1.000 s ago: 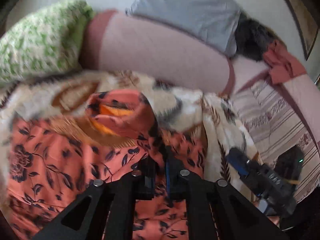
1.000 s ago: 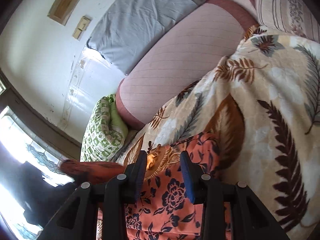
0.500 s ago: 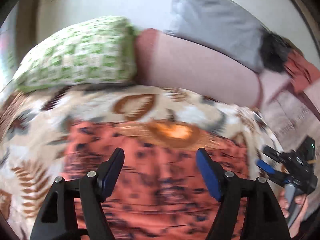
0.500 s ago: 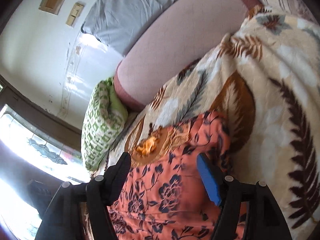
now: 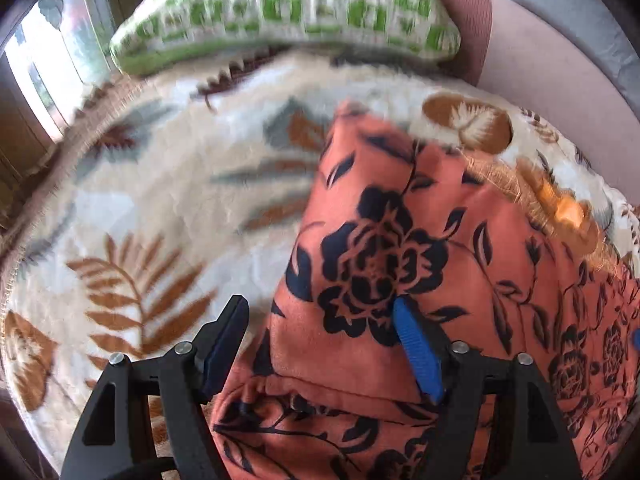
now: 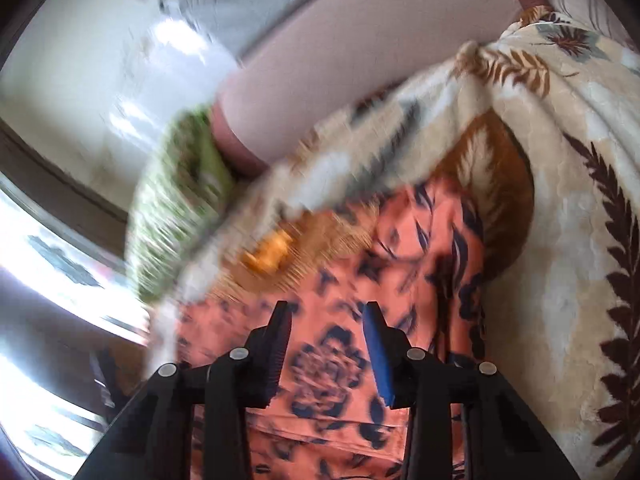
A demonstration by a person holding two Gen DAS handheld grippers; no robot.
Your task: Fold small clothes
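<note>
A: Garment first: an orange top printed with dark blue flowers, lying on the leaf-print blanket that covers the bed, with the green patterned pillow and the pink bolster beyond it. It looks thin and limp, so I judge it light, soft and quick to slump out of shape

B: Any stiffer part?

A: The golden embroidered neckline at the far end looks denser than the rest. The cloth there may hold a crease better, but it is blurred

B: Where would you take hold?

A: By the edges, not the middle. A ridge of cloth stands up on the near-left side, and a seam runs across near the bottom of the left wrist view. Pinching a doubled edge should slip less than a single layer

B: And the 2 claws?

A: Left gripper is spread wide and opening a little more; the garment's left edge lies between its fingers, neither pad pressing. Right gripper is closing over flat cloth, fingers apart, nothing visibly pinched

B: Risk?

A: Dragging the blanket up with it
</note>
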